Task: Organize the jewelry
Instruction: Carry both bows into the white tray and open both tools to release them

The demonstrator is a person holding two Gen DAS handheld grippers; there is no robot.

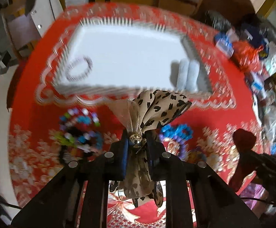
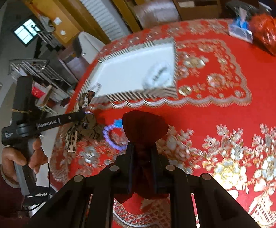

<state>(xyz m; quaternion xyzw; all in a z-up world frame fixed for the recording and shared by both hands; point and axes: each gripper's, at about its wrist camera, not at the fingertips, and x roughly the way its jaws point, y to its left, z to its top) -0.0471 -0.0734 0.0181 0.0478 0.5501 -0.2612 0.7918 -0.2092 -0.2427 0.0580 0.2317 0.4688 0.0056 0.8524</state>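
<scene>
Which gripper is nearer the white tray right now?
Left. The left gripper, clamping a leopard-print bow, sits just short of the white tray; the right gripper holds back.

The right hand-held gripper point(image 2: 142, 163) clamps a dark red scrunchie point(image 2: 144, 128) above the red tablecloth point(image 2: 223, 114).

My left tongs point(image 1: 136, 142) are matte black with blue pads and round silver screws; the right tongs point(image 2: 142, 152) look the same. At lower left of the right view, my bare hand point(image 2: 22, 157), in a dark red sleeve, grips a grey handle with white lettering and a thin black cable.
</scene>
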